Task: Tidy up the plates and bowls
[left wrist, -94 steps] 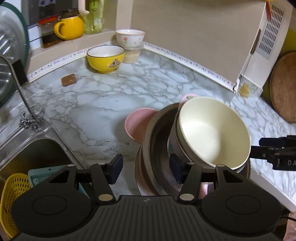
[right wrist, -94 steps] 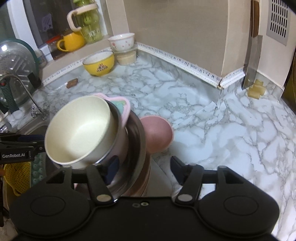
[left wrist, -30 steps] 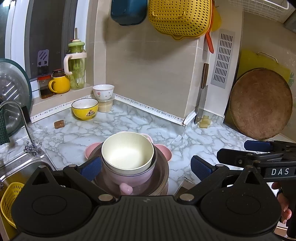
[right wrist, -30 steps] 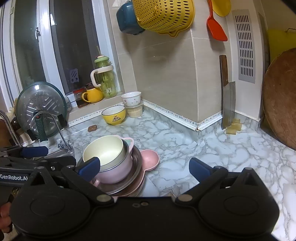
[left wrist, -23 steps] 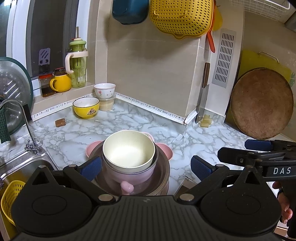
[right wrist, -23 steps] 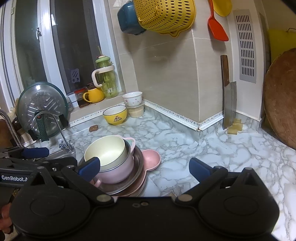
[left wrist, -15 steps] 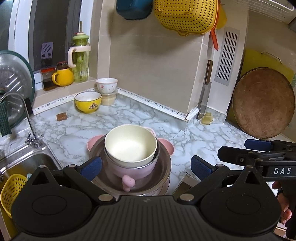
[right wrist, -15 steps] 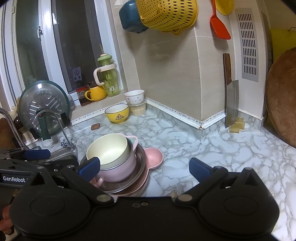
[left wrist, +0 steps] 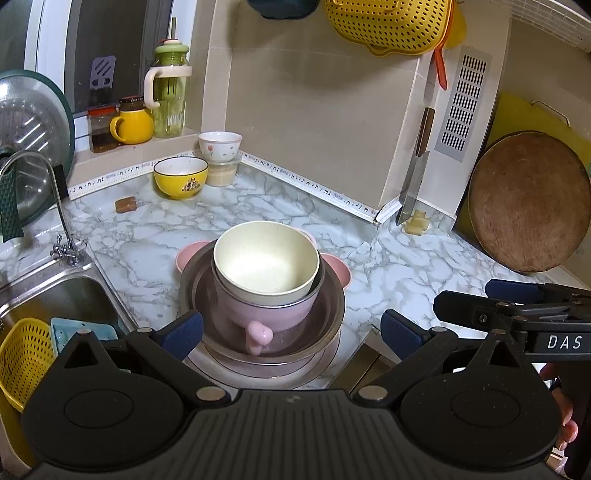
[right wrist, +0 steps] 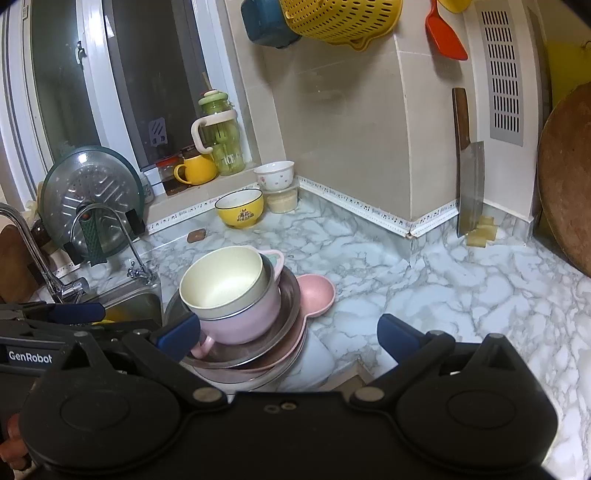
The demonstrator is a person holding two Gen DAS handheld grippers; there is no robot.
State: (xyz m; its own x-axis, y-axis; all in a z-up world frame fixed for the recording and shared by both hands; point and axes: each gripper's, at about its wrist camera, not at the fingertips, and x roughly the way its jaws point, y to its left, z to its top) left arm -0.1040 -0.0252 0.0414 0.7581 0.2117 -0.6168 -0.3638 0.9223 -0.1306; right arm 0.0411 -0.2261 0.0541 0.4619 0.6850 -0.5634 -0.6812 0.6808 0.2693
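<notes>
Both wrist cameras look forward and down over their own open tongs at the marble desk (left wrist: 258,206) corner. Both views share the stacked bowls (left wrist: 266,266), seen near: centred between the left tongs (left wrist: 291,330), beside the left finger of the right tongs (right wrist: 288,332).

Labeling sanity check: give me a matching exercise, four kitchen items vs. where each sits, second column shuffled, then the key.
Items:
1. cream bowl
2. yellow bowl
3. cleaver
4. yellow colander

Places:
A. hanging high on the wall
B. top of the nested stack at the counter's front edge
C. blade down, leaning on the wall by the vent
D. alone on the counter near the window ledge

Pairs: 1-B, 2-D, 3-C, 4-A
</notes>
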